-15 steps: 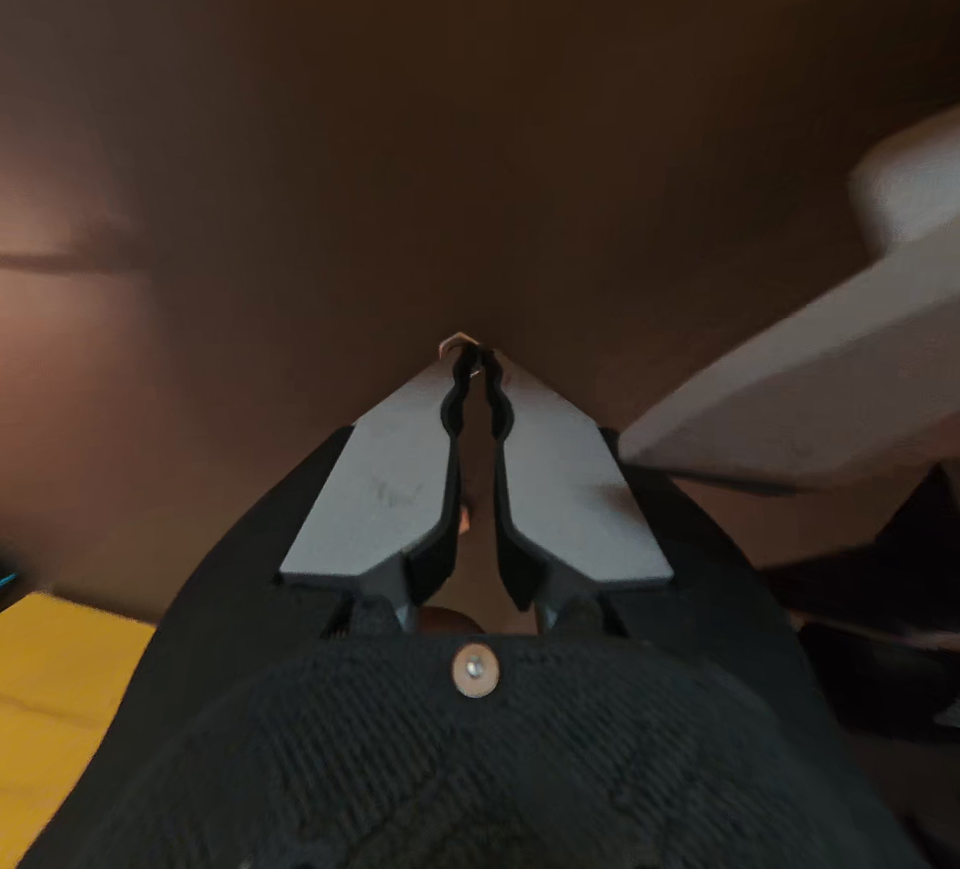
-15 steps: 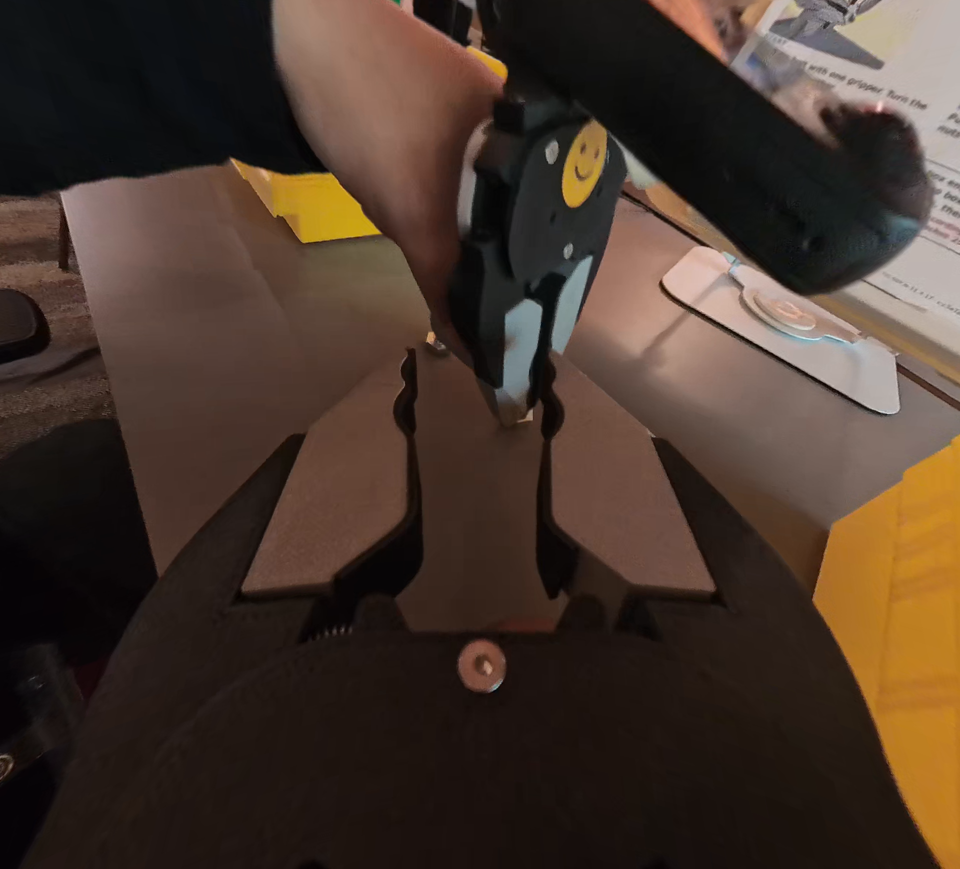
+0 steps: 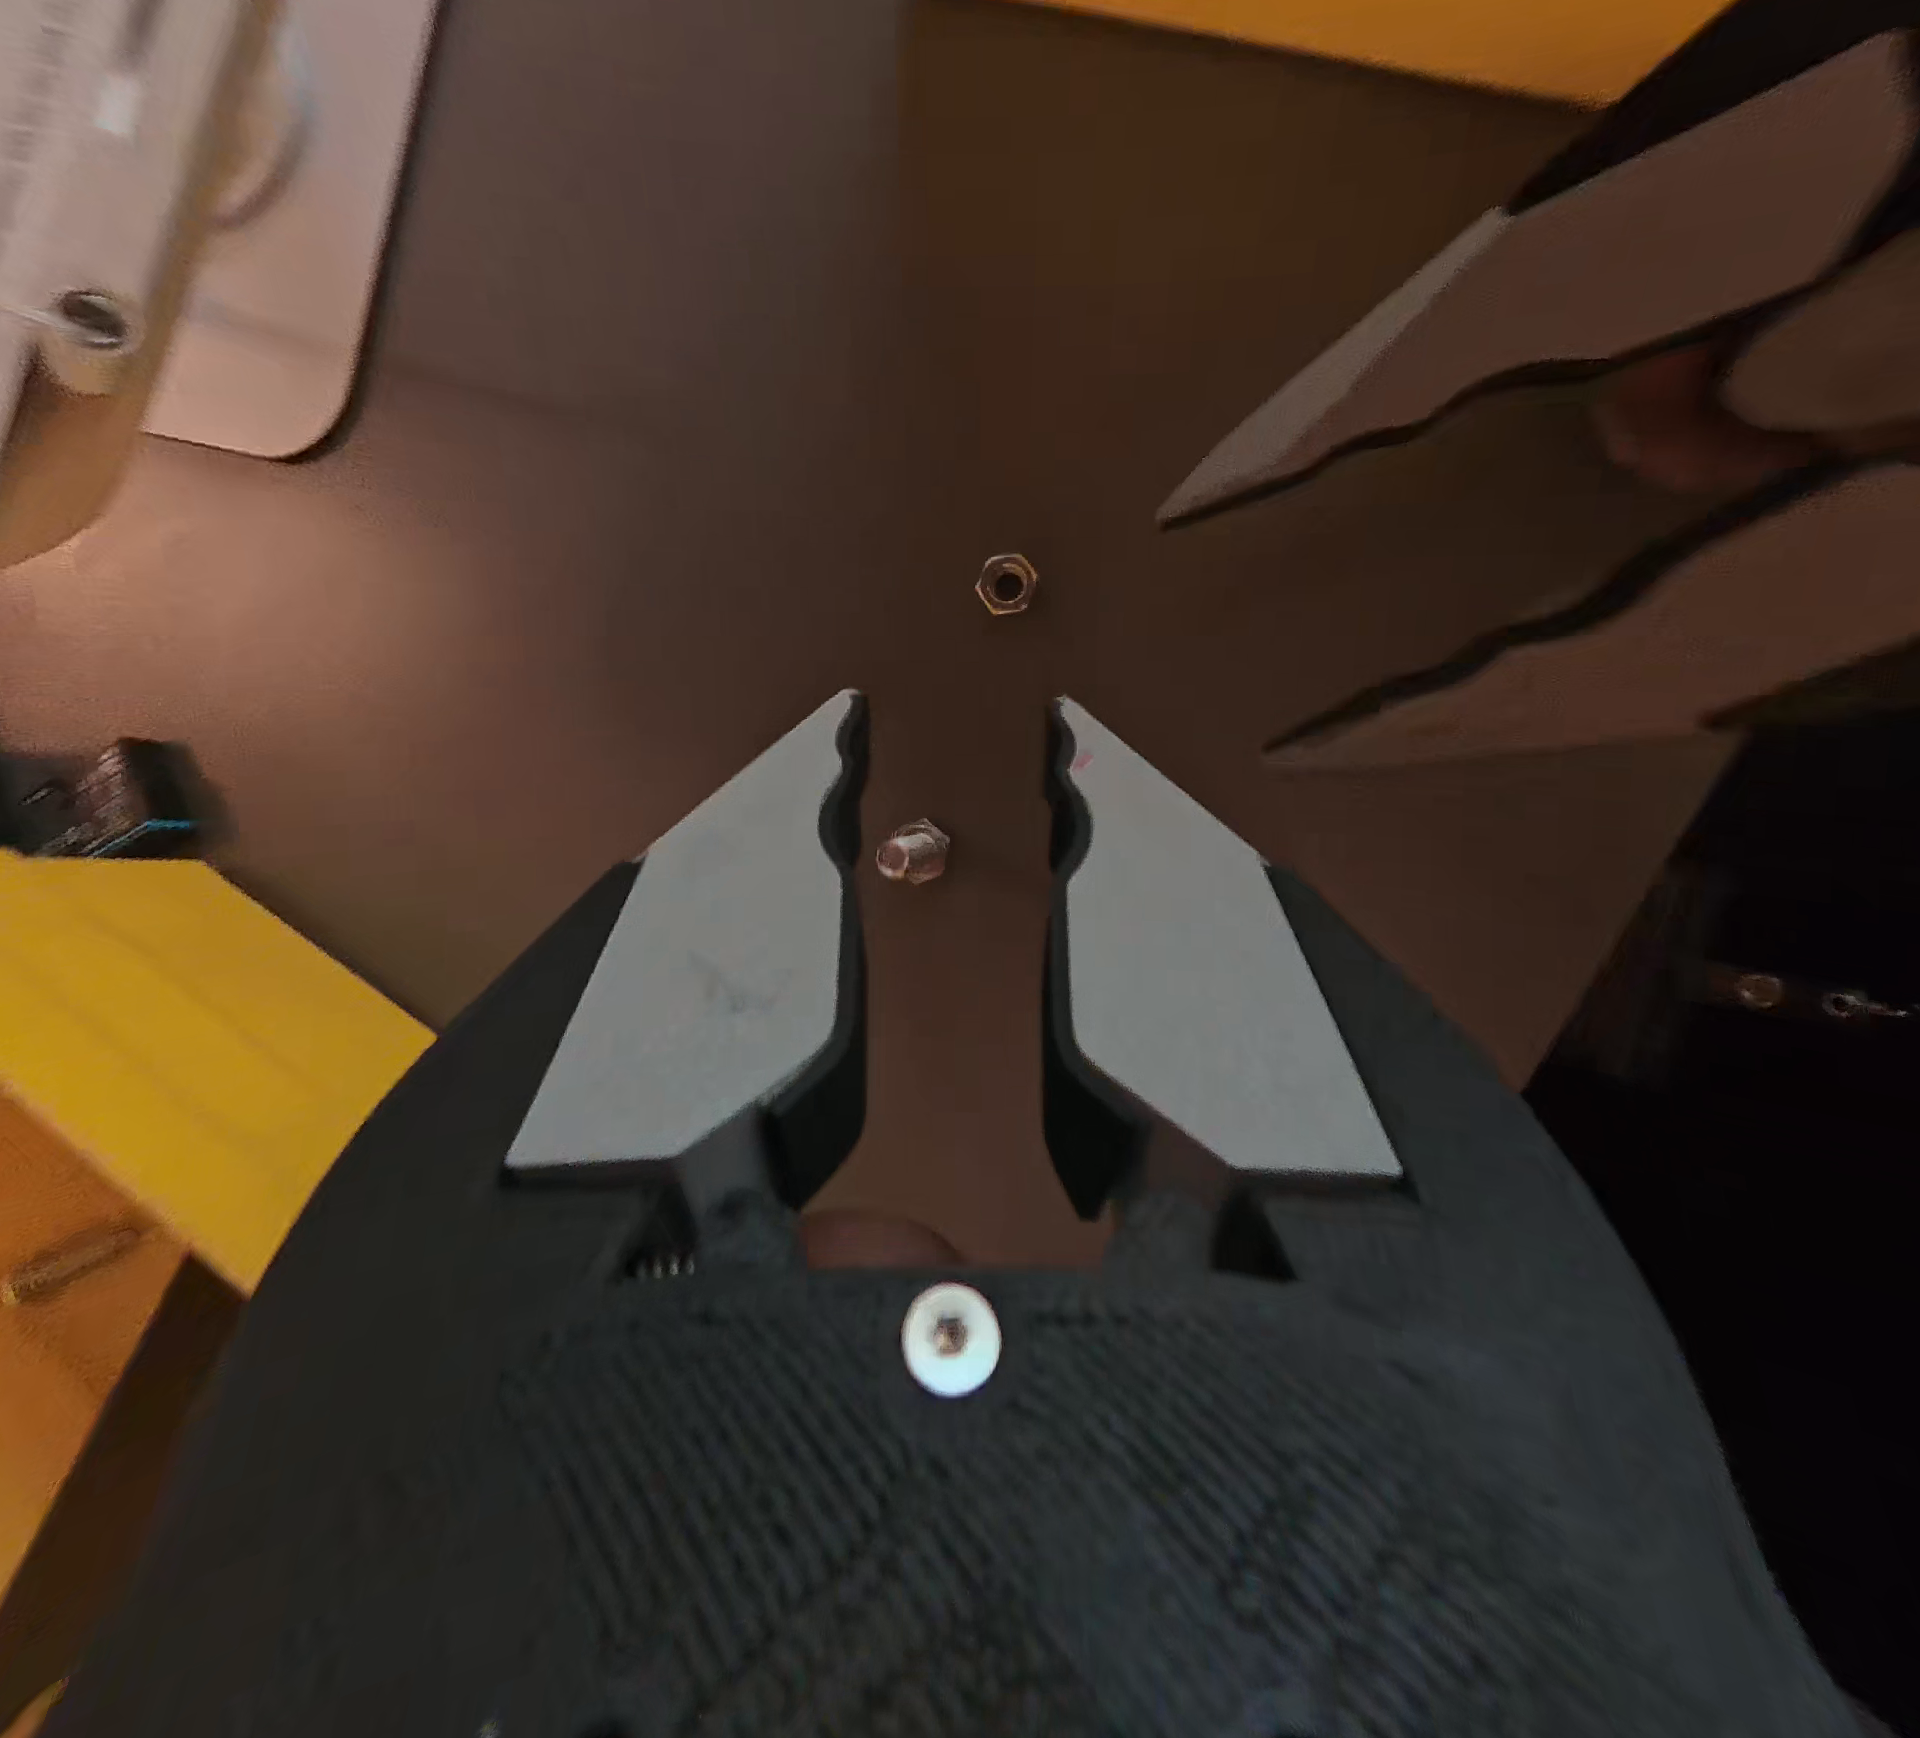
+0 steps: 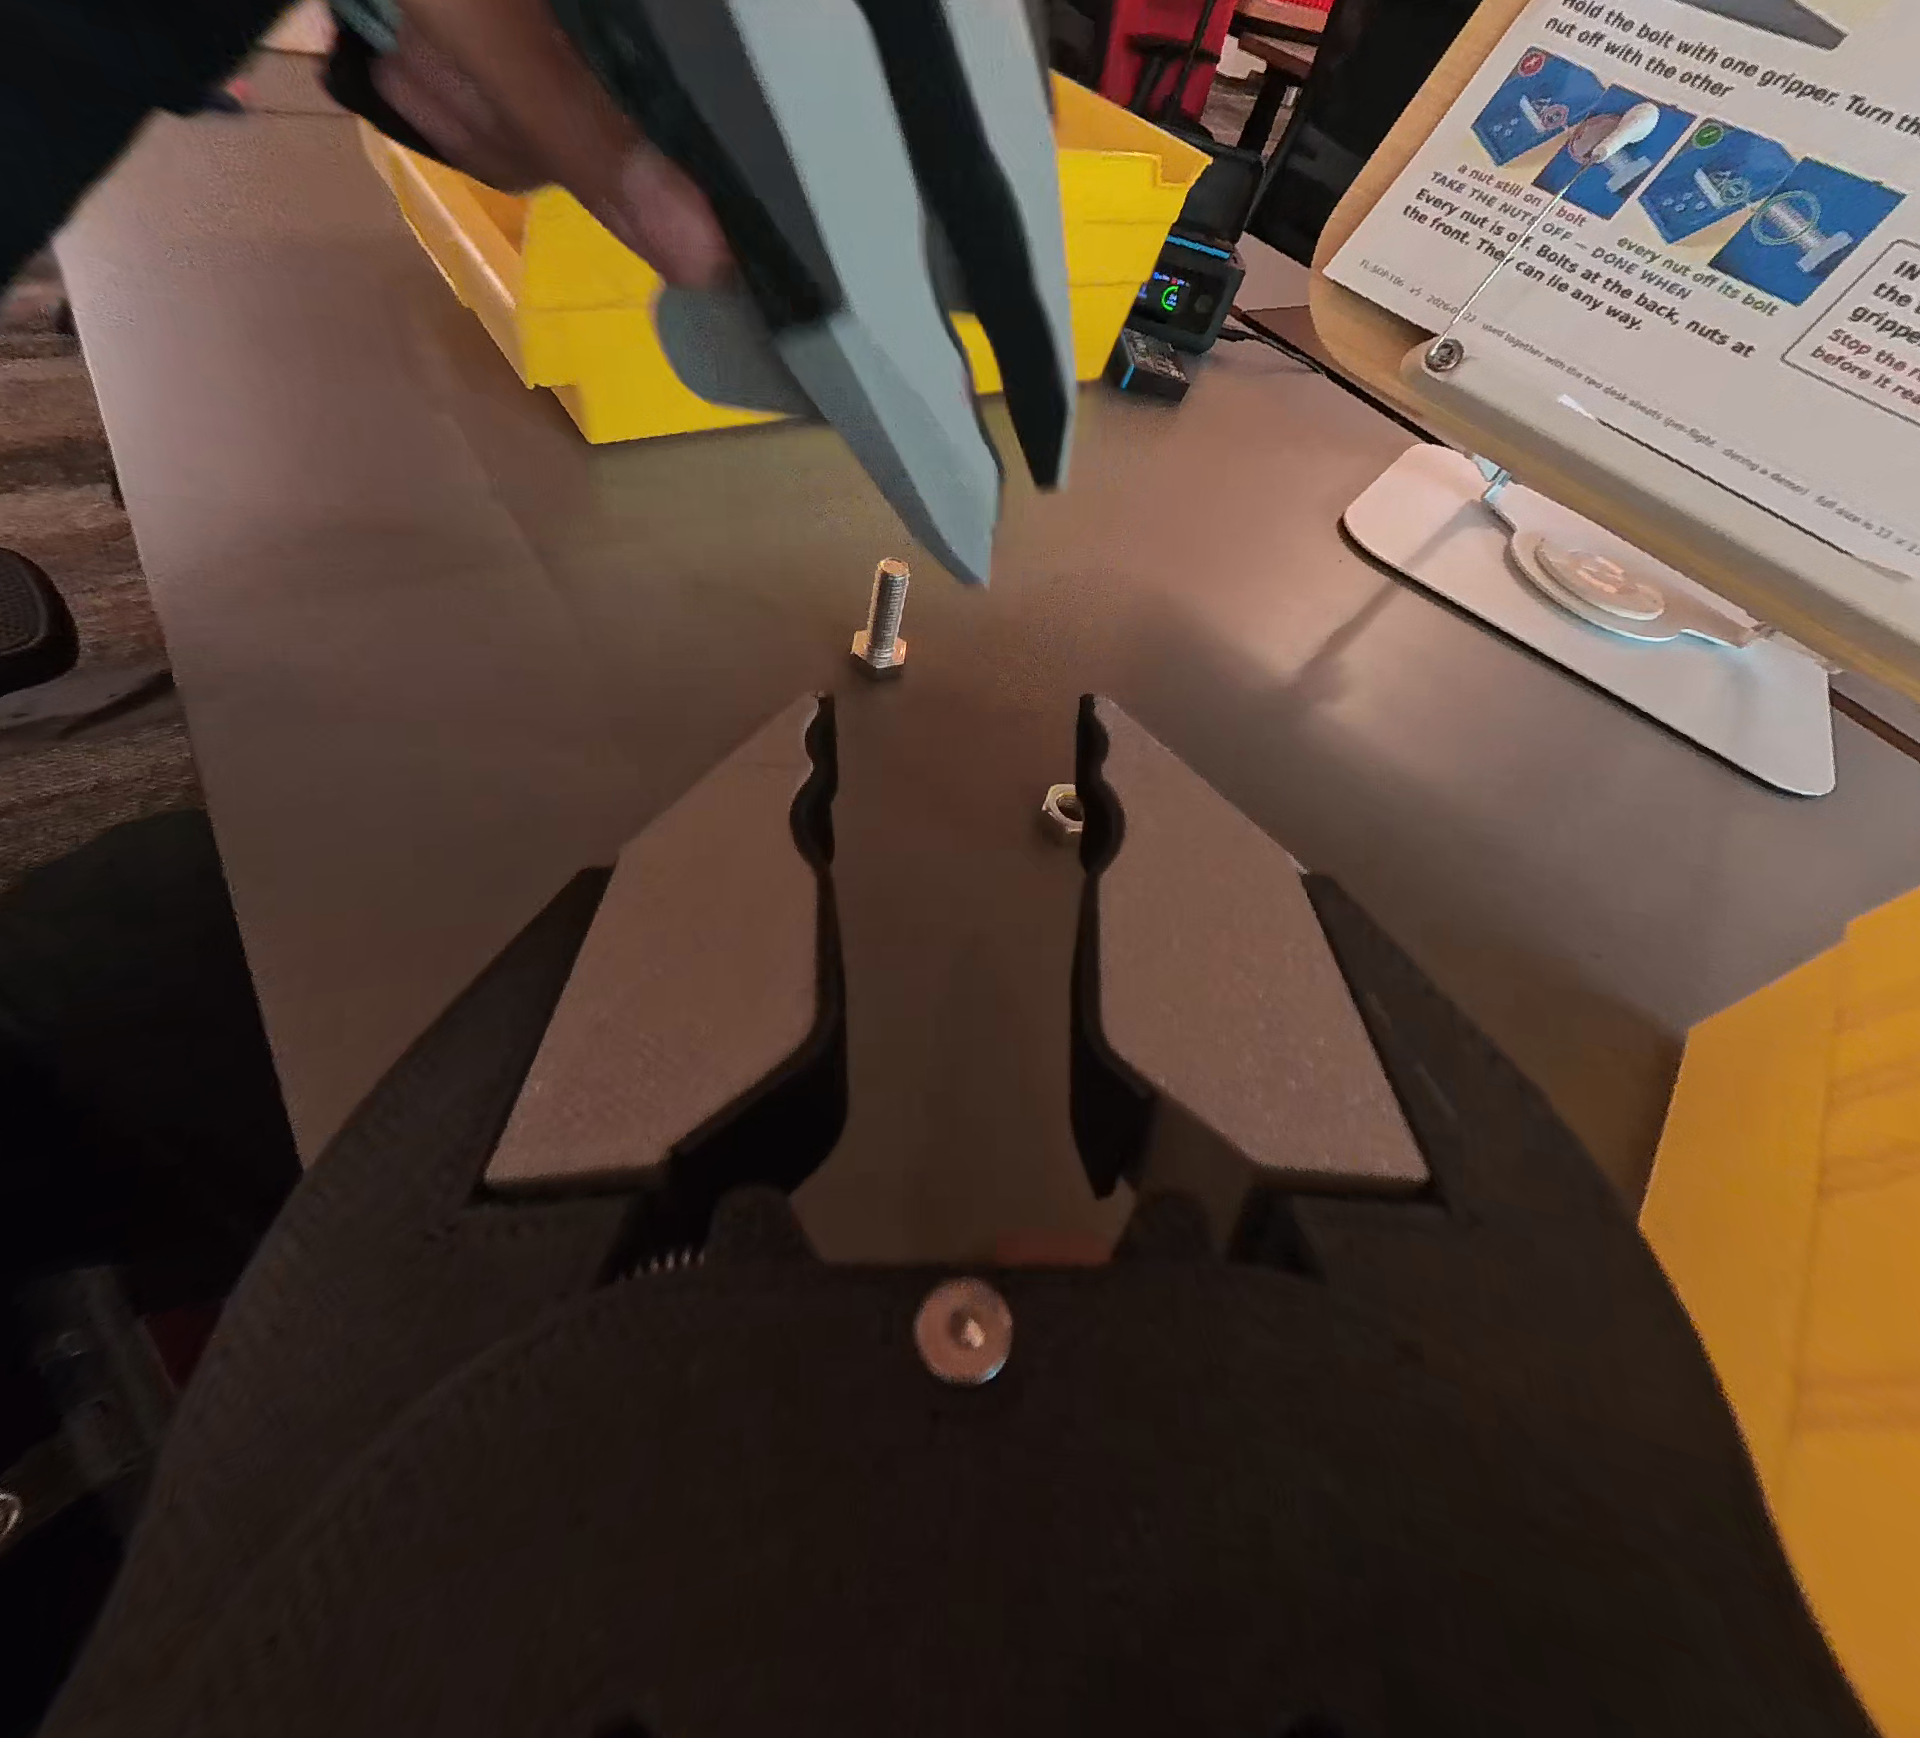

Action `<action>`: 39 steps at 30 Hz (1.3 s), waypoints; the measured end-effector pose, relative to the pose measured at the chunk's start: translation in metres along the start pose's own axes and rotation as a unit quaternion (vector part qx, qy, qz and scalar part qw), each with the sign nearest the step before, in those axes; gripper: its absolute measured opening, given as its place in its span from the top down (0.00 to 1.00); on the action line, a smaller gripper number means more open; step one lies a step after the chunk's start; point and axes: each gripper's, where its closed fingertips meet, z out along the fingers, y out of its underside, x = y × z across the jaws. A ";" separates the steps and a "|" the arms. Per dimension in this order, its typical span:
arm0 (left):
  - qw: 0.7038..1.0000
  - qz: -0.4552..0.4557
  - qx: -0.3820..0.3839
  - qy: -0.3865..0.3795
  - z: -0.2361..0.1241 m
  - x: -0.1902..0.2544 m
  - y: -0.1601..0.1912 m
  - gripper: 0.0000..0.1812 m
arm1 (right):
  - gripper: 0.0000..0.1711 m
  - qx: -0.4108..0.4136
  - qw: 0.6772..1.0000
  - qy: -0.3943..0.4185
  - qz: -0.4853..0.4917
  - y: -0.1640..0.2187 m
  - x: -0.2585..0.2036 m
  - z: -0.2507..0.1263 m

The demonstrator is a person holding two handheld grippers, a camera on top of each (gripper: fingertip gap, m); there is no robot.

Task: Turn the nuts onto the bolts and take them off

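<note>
A silver bolt (image 4: 883,618) stands upright on its head on the dark table, just beyond my right gripper's left fingertip. A hex nut (image 4: 1062,812) lies flat beside the right finger's inner edge. My right gripper (image 4: 951,701) is open and empty, low over the table. My left gripper (image 4: 1013,525) hangs open and empty above the bolt, pointing down. In the left wrist view, the left gripper (image 3: 956,699) looks down on the bolt (image 3: 911,850), which is between its fingers. The nut (image 3: 1006,585) lies beyond the tips, and the right gripper (image 3: 1218,630) shows at the right.
A yellow bin (image 4: 644,317) stands at the back and another (image 4: 1808,1169) at the right edge. An instruction sheet (image 4: 1662,182) on a stand with a white base (image 4: 1621,639) is at the back right. A small black device (image 4: 1184,306) sits by the far bin. Spacing between my two grippers at the tips: around 5 cm. The nut (image 3: 1006,585) is about 8 cm from my right fingertips.
My left gripper was shut with its tips down at the table. It is now open and raised, and the bolt stands free on the table. The right gripper stays open.
</note>
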 end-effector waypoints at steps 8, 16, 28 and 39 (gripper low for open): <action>0.994 -0.018 0.107 -0.017 -0.043 0.019 0.009 0.81 | 0.73 -0.025 0.999 -0.013 0.028 0.009 0.003 0.009; 0.986 -0.046 0.145 -0.073 -0.023 0.033 0.039 0.75 | 0.71 -0.021 0.997 -0.001 0.074 0.011 0.019 0.008; 0.974 -0.119 0.180 -0.065 0.002 0.032 0.077 0.78 | 0.73 -0.061 0.995 -0.071 0.022 0.006 -0.011 0.037; 0.967 -0.154 0.186 -0.081 0.005 0.002 0.079 0.79 | 0.83 -0.164 0.976 -0.144 -0.015 0.015 -0.024 0.097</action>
